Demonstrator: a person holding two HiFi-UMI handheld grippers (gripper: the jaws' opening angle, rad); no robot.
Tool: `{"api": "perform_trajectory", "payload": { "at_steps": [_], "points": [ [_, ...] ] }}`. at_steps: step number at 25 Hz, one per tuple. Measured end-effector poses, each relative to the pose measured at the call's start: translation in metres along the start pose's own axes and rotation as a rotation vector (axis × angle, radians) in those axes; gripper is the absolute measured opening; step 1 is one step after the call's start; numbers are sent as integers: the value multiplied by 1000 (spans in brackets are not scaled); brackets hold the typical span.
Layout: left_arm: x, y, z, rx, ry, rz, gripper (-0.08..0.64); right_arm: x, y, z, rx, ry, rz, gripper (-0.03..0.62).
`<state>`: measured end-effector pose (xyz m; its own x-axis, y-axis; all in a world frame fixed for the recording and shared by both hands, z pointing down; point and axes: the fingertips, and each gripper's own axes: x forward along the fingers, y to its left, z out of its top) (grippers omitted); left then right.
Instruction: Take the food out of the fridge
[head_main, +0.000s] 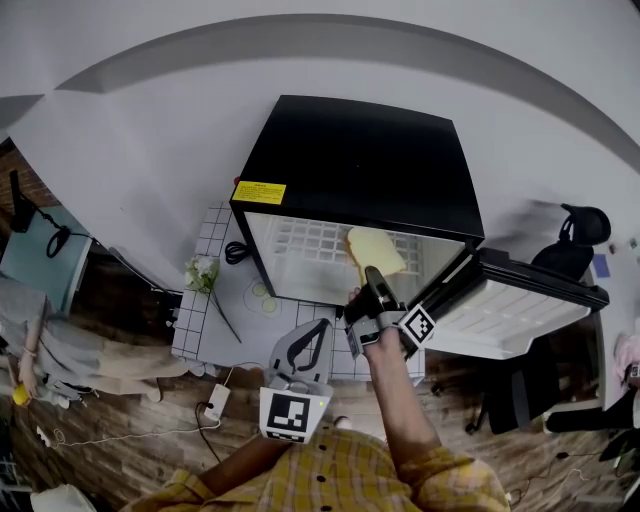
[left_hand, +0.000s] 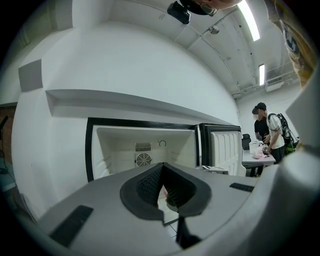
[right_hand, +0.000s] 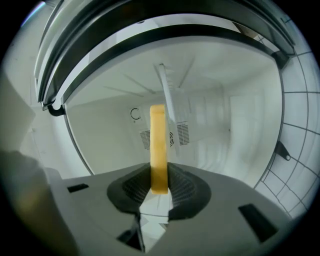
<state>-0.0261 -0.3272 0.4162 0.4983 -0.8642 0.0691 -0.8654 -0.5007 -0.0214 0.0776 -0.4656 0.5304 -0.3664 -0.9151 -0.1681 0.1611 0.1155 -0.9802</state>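
The right gripper (right_hand: 159, 180) pinches the near edge of a yellow slice (right_hand: 158, 140), possibly bread, upright between its fingers and beyond them inside the open fridge (head_main: 360, 150). The left gripper (left_hand: 163, 172) is outside, fingers pressed together on nothing. The grasp looks made; lifting the slice out remains.

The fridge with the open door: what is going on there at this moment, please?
A person stands before a small black fridge whose door is open, with a hand-held gripper in each hand. The right hand-held gripper reaches into the fridge, and its jaws are shut on a yellow slice of food, seen edge-on. The slice is not yet out of the fridge. The left hand-held gripper hangs back outside, jaws together and empty.
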Motion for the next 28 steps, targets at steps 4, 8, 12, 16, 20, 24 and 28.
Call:
{"api": "perform_trajectory", "payload": {
  "at_steps": [4,8,12,16,20,24,28],
  "points": [
    [-3,-2,-2,-17,5,2,6,-14,17,-14,-186,65,16,91],
    [-7,-5,-1,-12,1,1,6,-33,42,-31,-473,120,-7,91],
    [-11,-4,-2,-13,2,11,6,-56,68,-46,-842,156,-86,91],
    [-15,-4,1,-29,-4,24,6,-77,103,-66,-1161,164,-94,91],
    [-22,-10,3,-49,-12,32,6,-101,127,-85,-1416,128,-130,91],
    [-32,-17,4,-56,-21,40,6,-126,138,-104,-1552,96,-155,91],
    [-38,-23,0,-60,-20,43,6,-138,133,-114,-1591,114,-168,91]
  ]
}}
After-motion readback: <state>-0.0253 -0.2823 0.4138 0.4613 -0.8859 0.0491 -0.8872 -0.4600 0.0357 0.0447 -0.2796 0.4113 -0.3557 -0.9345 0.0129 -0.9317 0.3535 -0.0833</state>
